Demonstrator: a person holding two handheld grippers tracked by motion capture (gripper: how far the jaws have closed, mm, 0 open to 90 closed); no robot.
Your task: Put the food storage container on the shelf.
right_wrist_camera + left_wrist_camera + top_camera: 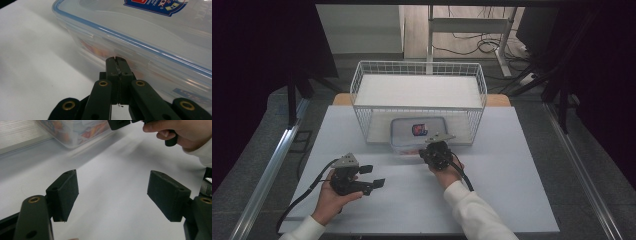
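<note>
White tabletop (pixel 512 200) carrying a wire basket (pixel 419 75) at the far side, a lidded clear box (pixel 412 131) lying half under it. Resting low at the near left, left gripper (pixel 374 182) with jaws spread wide, pointing right. Reaching forward, right gripper (pixel 117 60) with jaws clenched together, empty, tips touching the box's near wall.

On the tabletop (pixel 512 200), the lidded food container (pixel 419 131) sits partly under the wire basket shelf (pixel 419 90); my right gripper (pixel 435 150) is before it, my left gripper (pixel 373 177) well left.
</note>
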